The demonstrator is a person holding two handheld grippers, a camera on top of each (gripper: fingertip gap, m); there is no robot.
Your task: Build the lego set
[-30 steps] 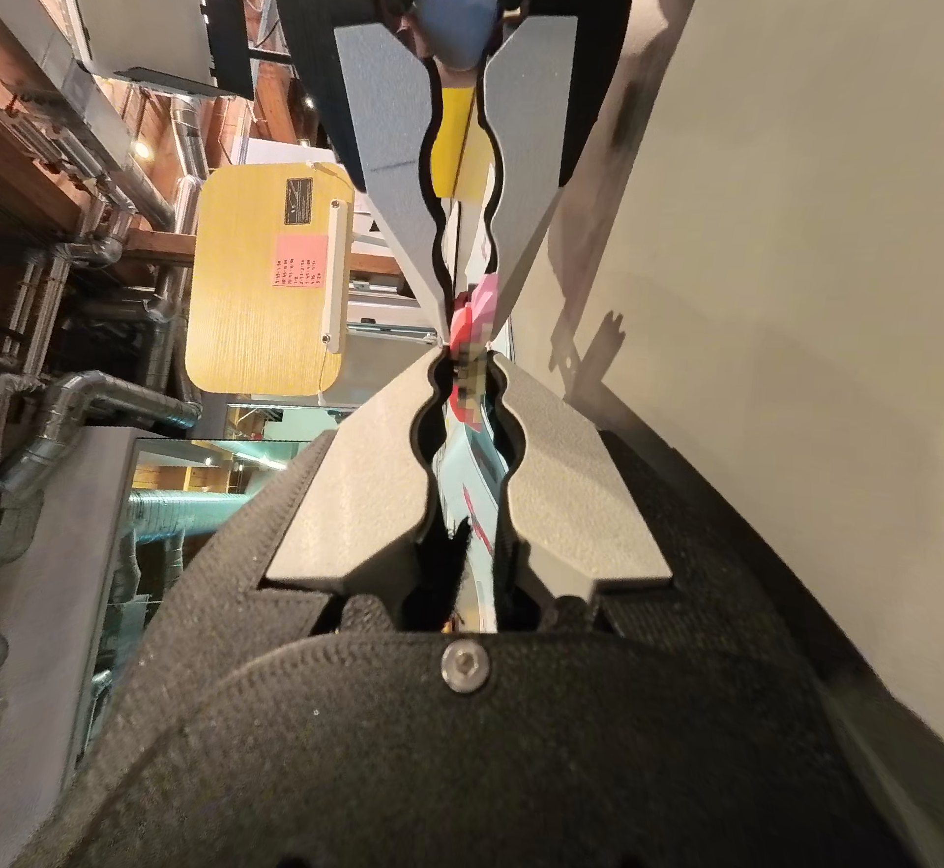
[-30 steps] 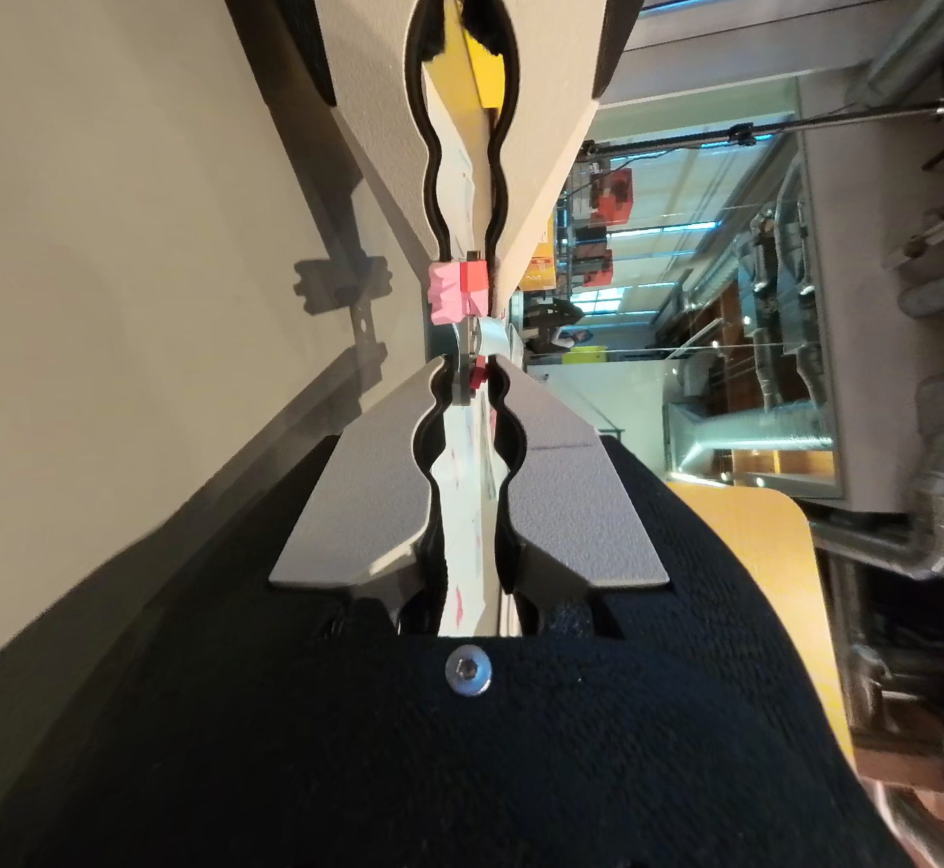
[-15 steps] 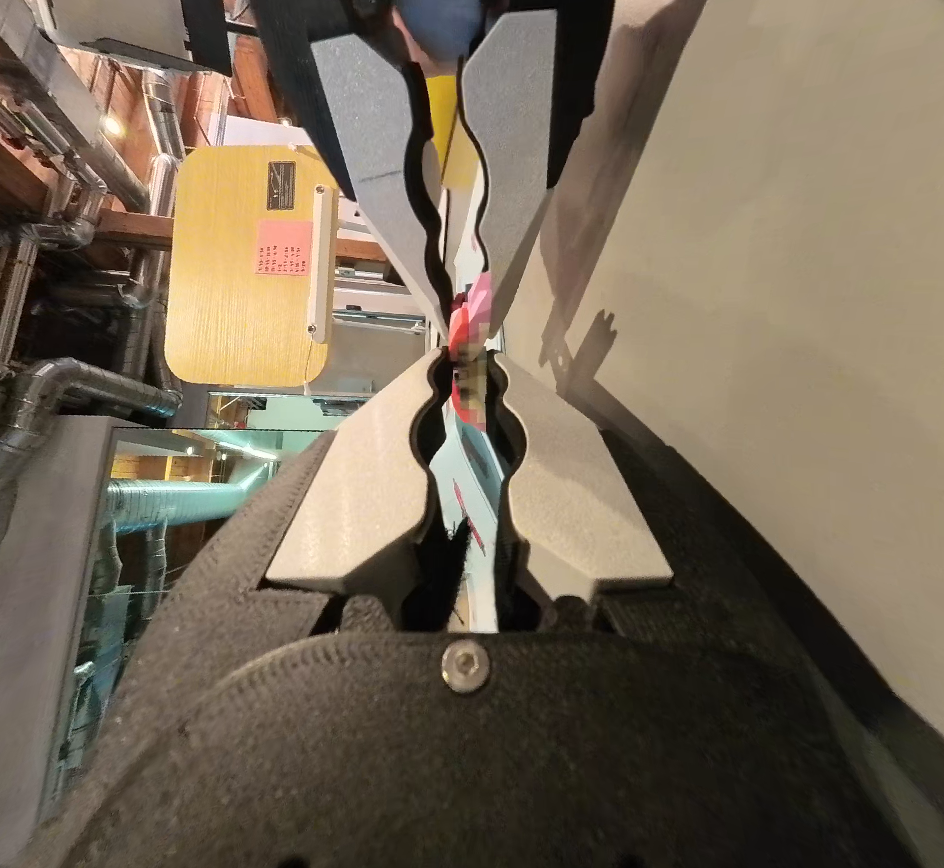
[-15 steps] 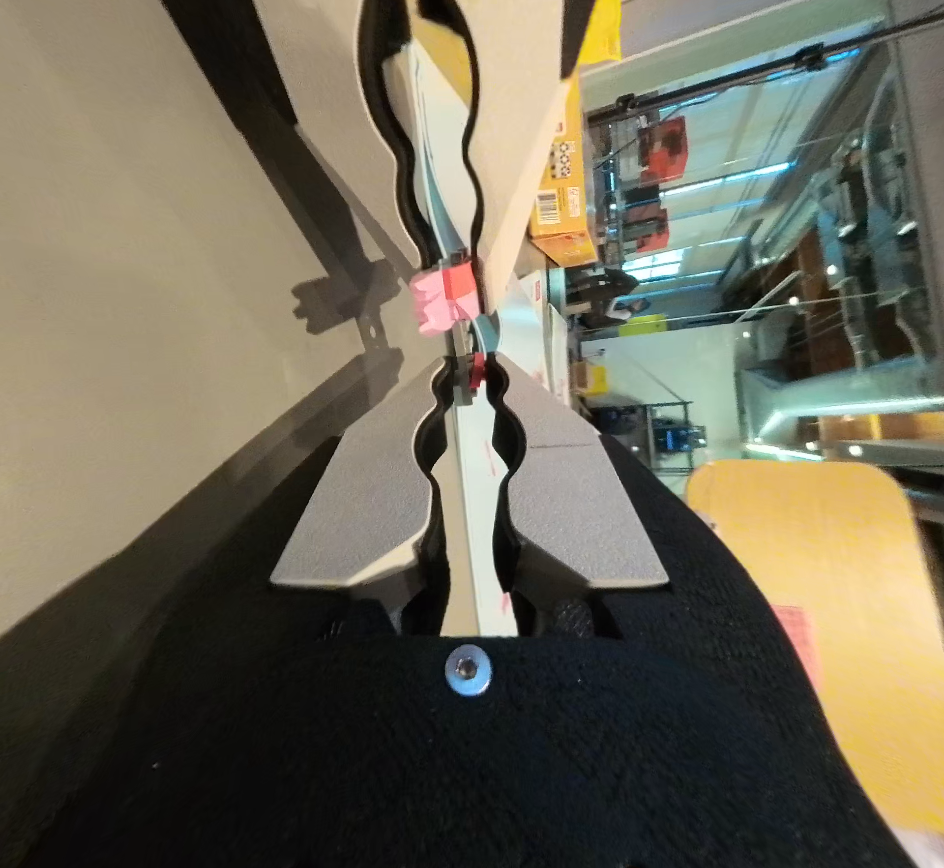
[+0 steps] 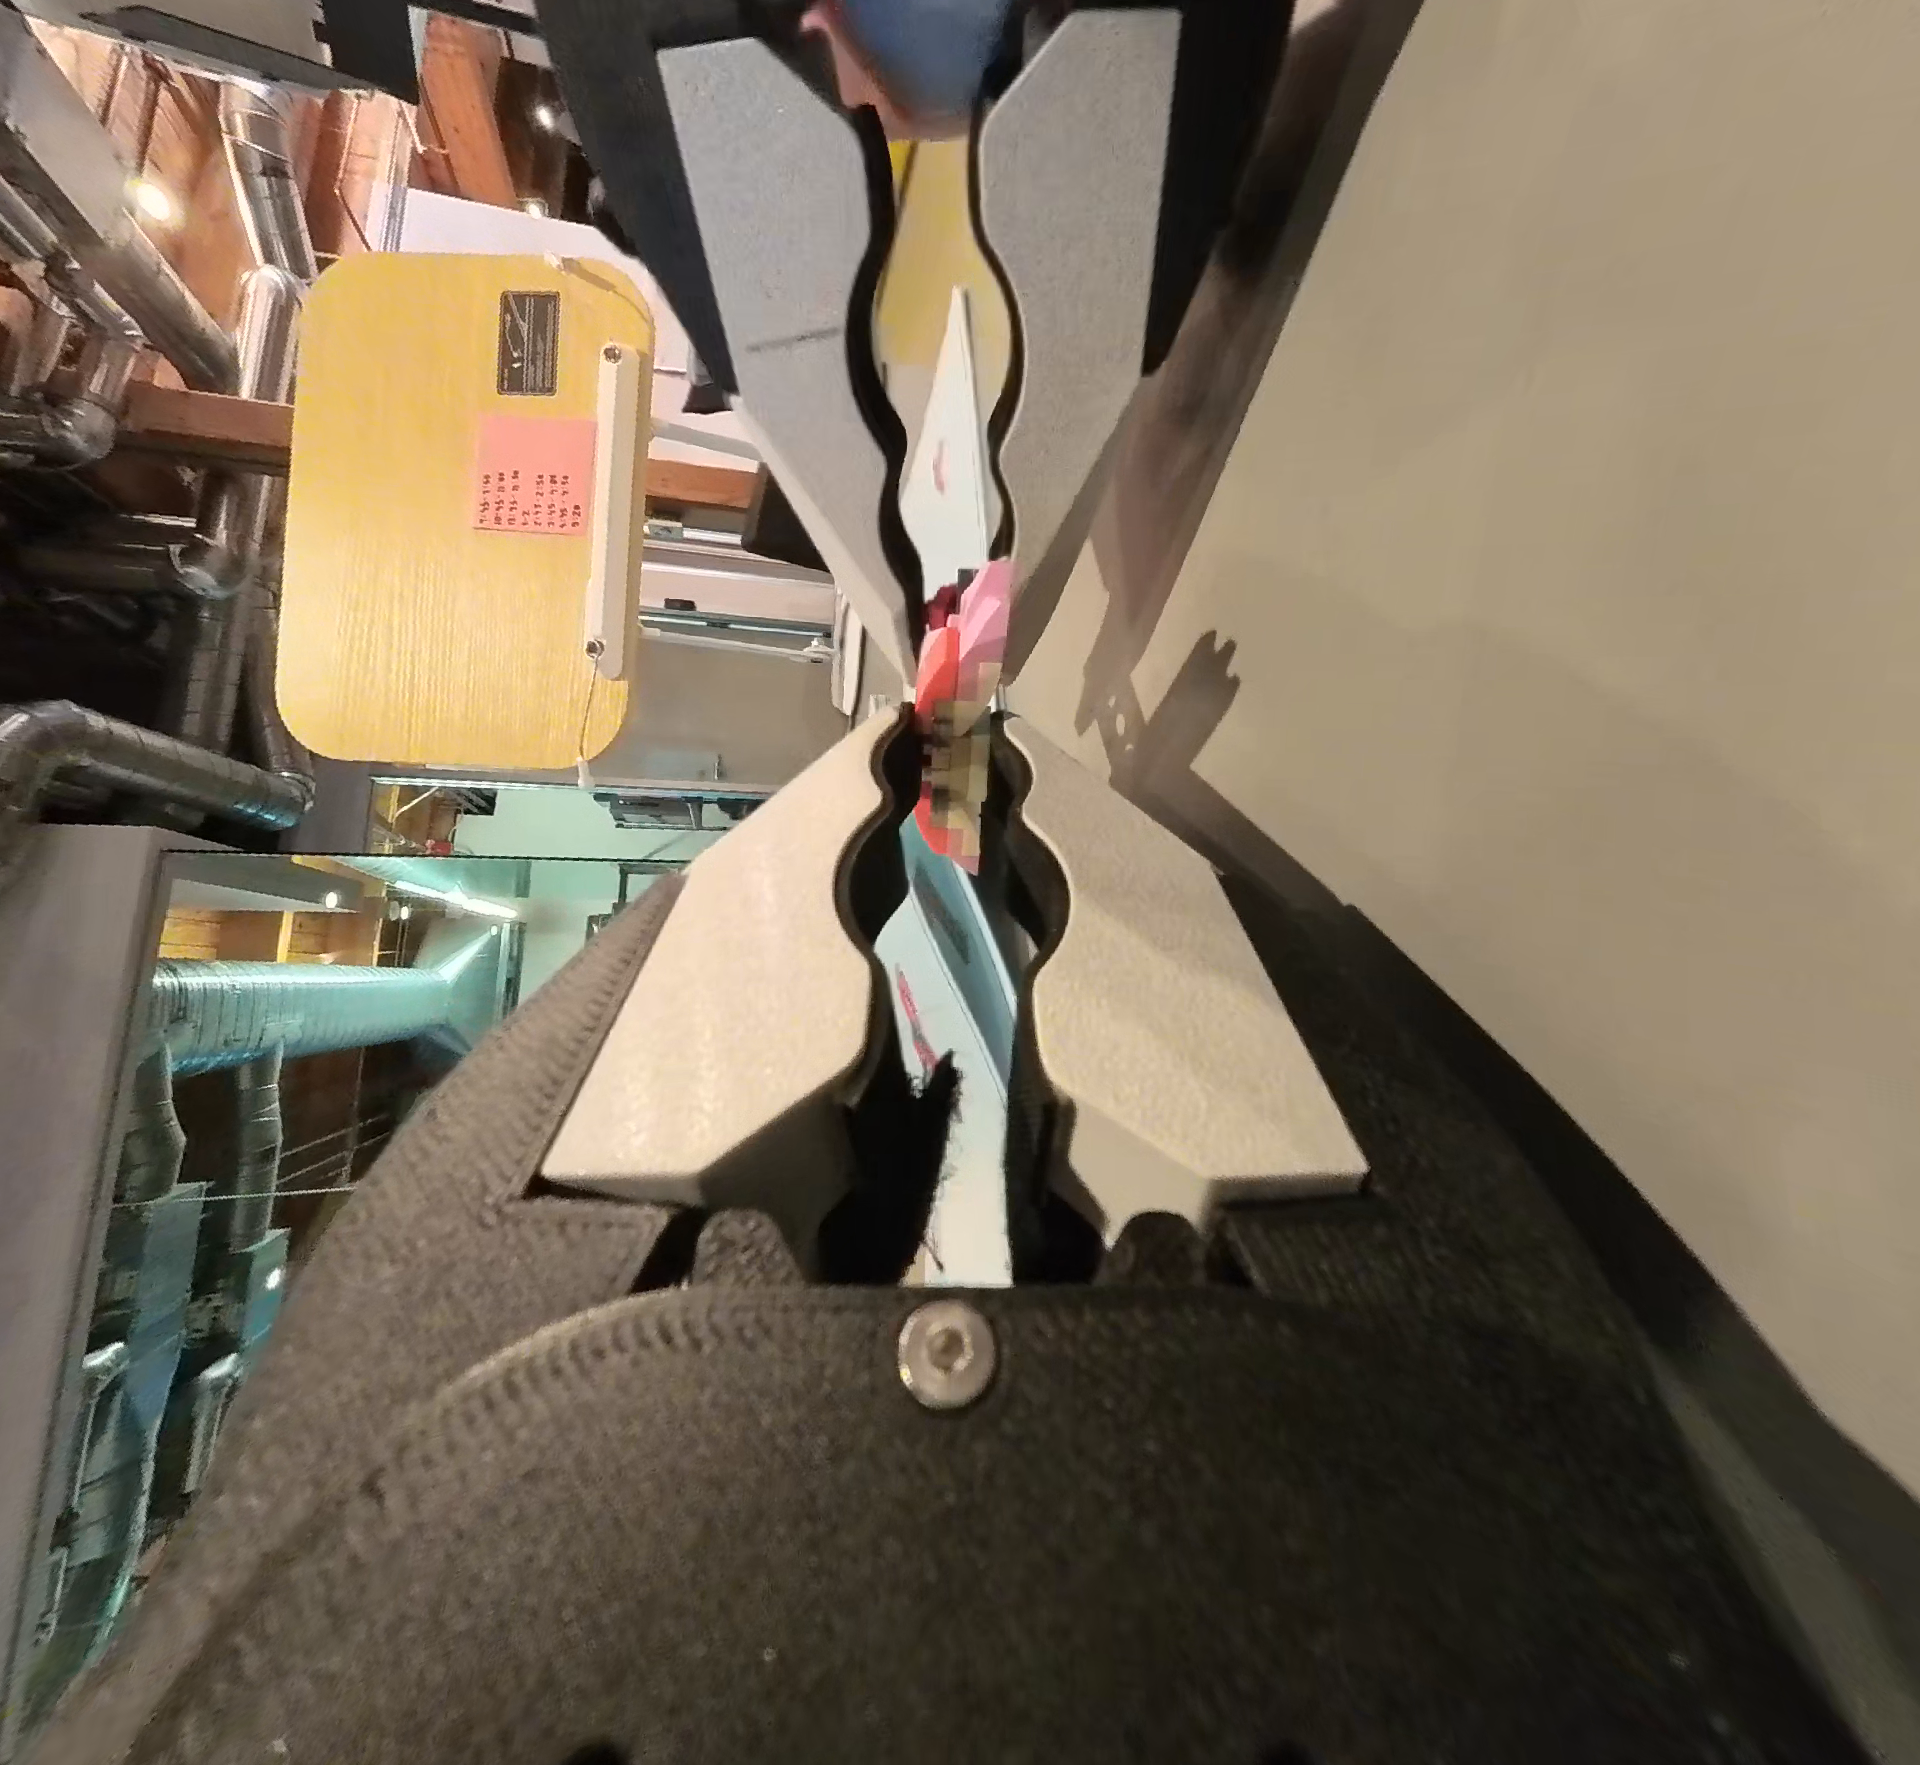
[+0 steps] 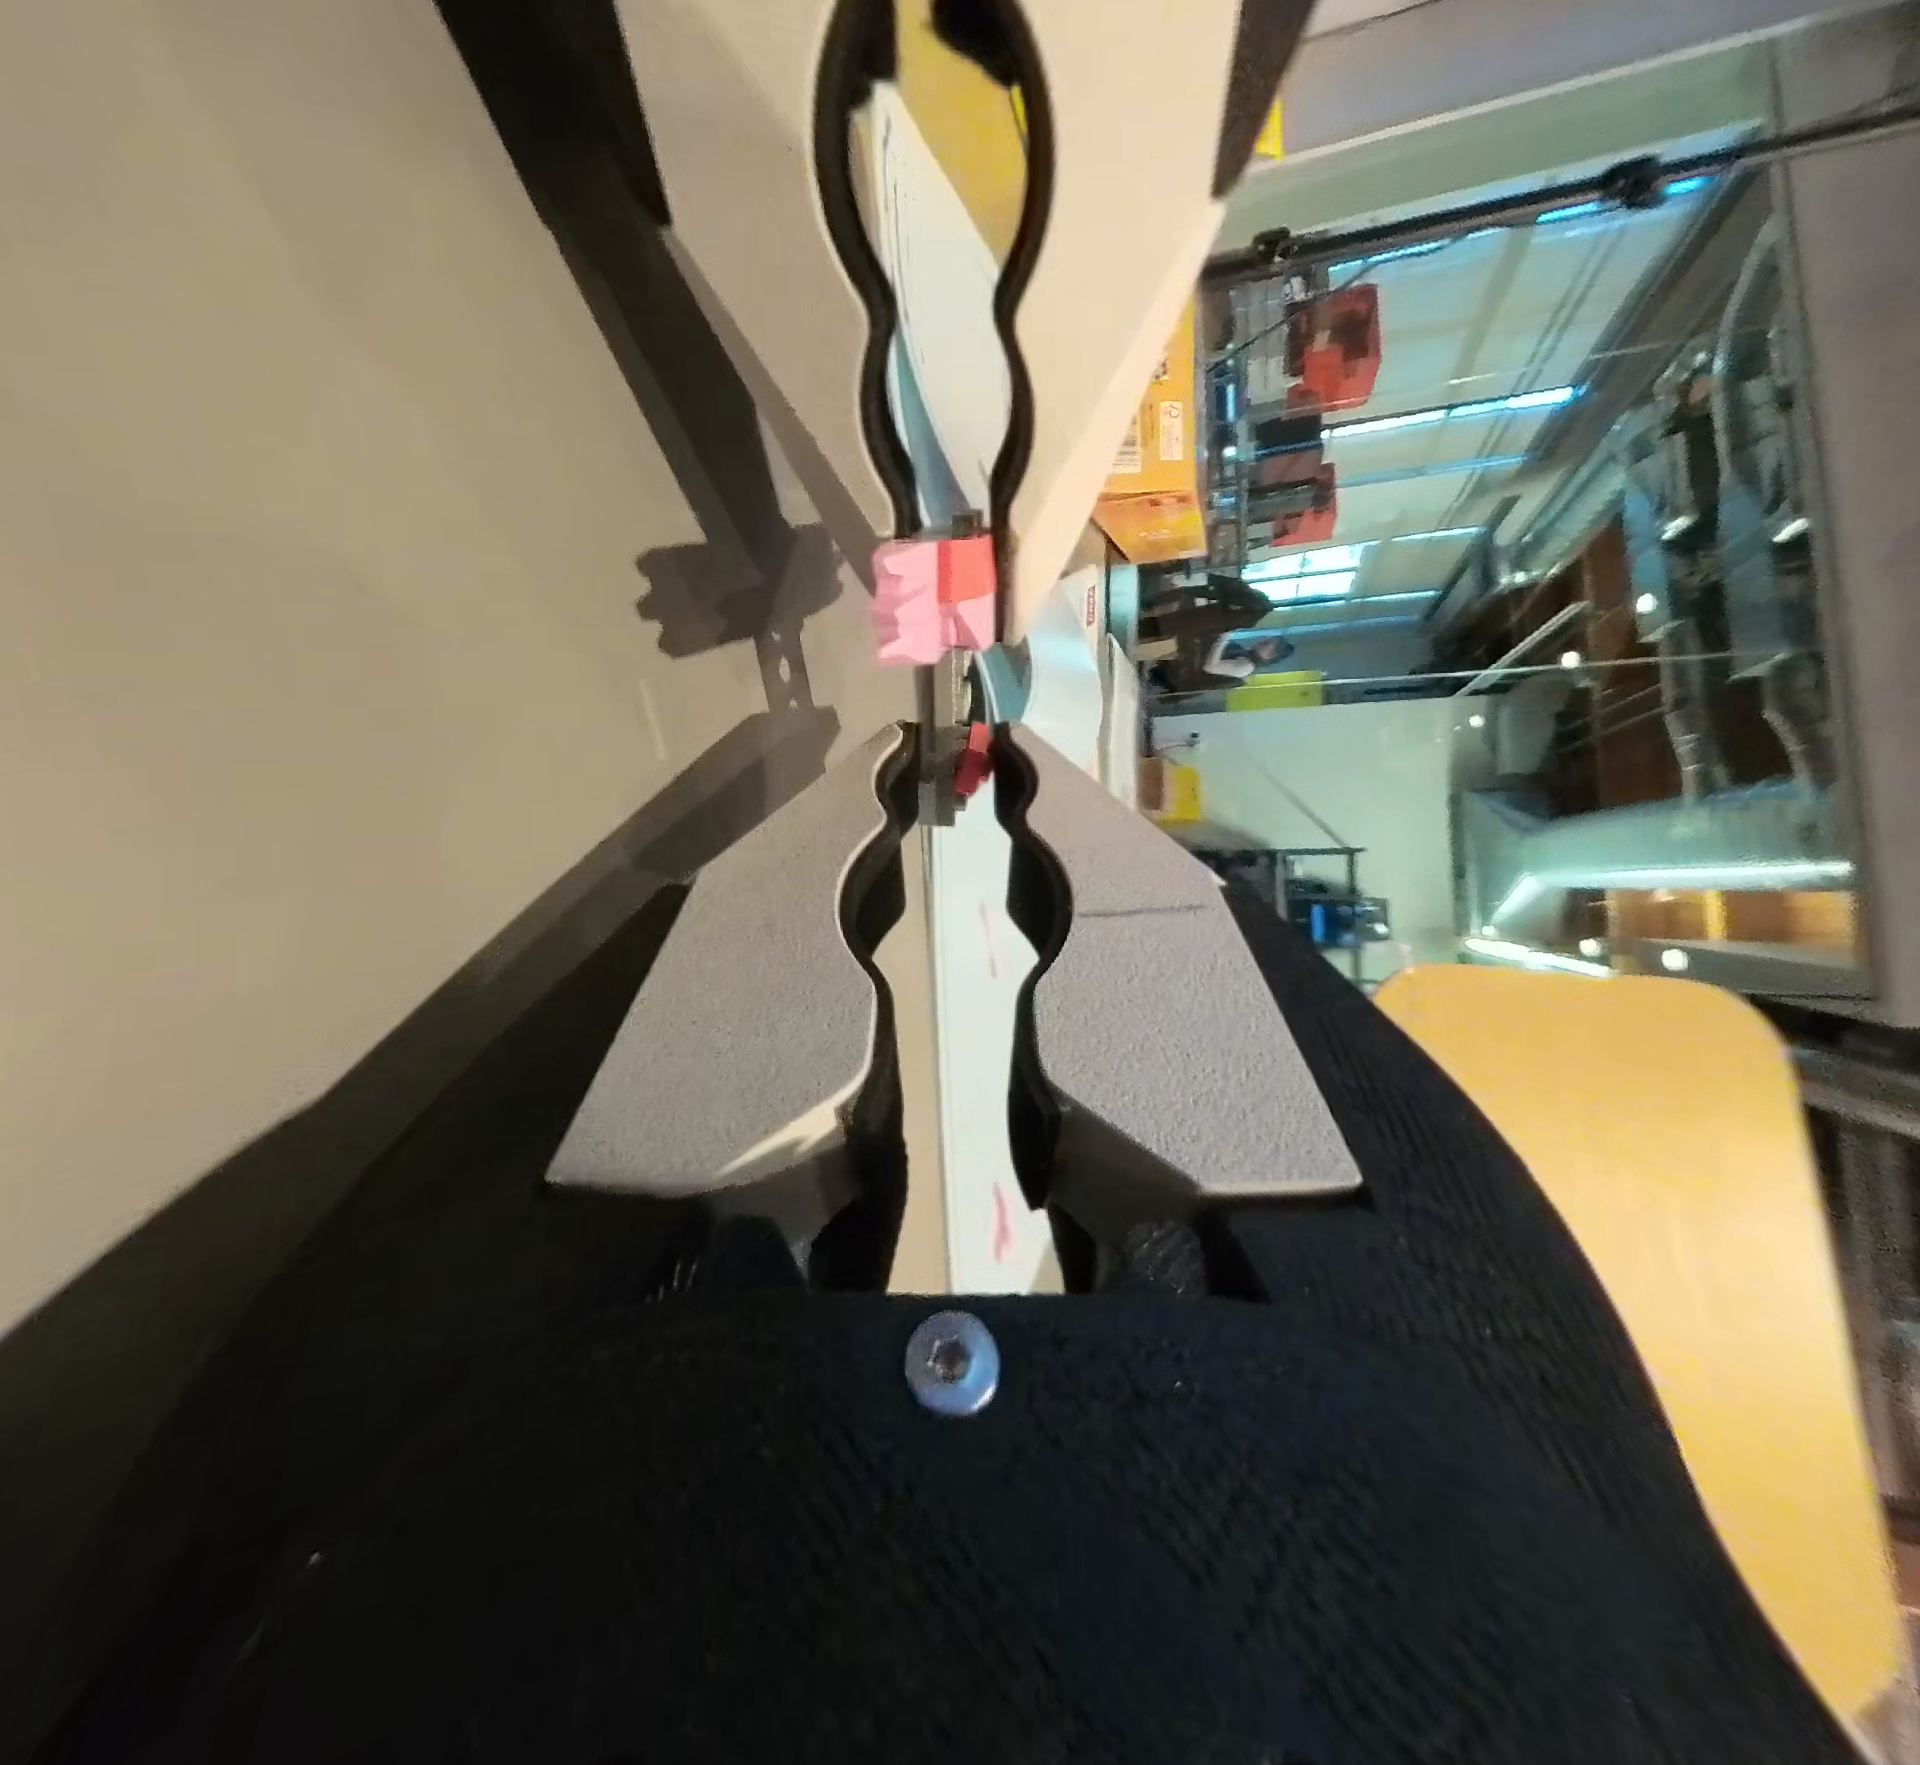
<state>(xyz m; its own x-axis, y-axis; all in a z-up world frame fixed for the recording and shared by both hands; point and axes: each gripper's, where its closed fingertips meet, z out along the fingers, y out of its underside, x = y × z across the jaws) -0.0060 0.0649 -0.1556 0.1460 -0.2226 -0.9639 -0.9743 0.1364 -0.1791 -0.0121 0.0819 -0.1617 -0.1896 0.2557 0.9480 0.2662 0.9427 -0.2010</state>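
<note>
Your two grippers meet tip to tip, both rolled so the pale table surface (image 5: 1558, 572) runs down one side of each frame. In the left wrist view, your left gripper (image 5: 951, 739) enters from the bottom edge with its fingers clenched on a small lego assembly (image 5: 951, 676) at frame centre; the part between the tips is covered by a mosaic patch, so its form there cannot be told. Your right gripper (image 5: 961, 593) comes down from the top edge of that view, pinching the pink and red end of the same cluster. In the right wrist view, your right gripper (image 6: 956, 759) is clamped on a thin grey plate (image 6: 940, 780) carrying a small red piece (image 6: 975, 768), at frame centre. Just above it, your left gripper (image 6: 945, 572) grips a pink brick (image 6: 906, 609) joined to a red brick (image 6: 966, 588). Whether the grey plate touches the pink and red bricks cannot be told. Background: a yellow wooden panel (image 5: 457, 510) at the left of the left wrist view bears a pink note (image 5: 535, 474) and a dark label; a yellow box (image 6: 1158, 489) with printed markings sits right of centre in the right wrist view.
</note>
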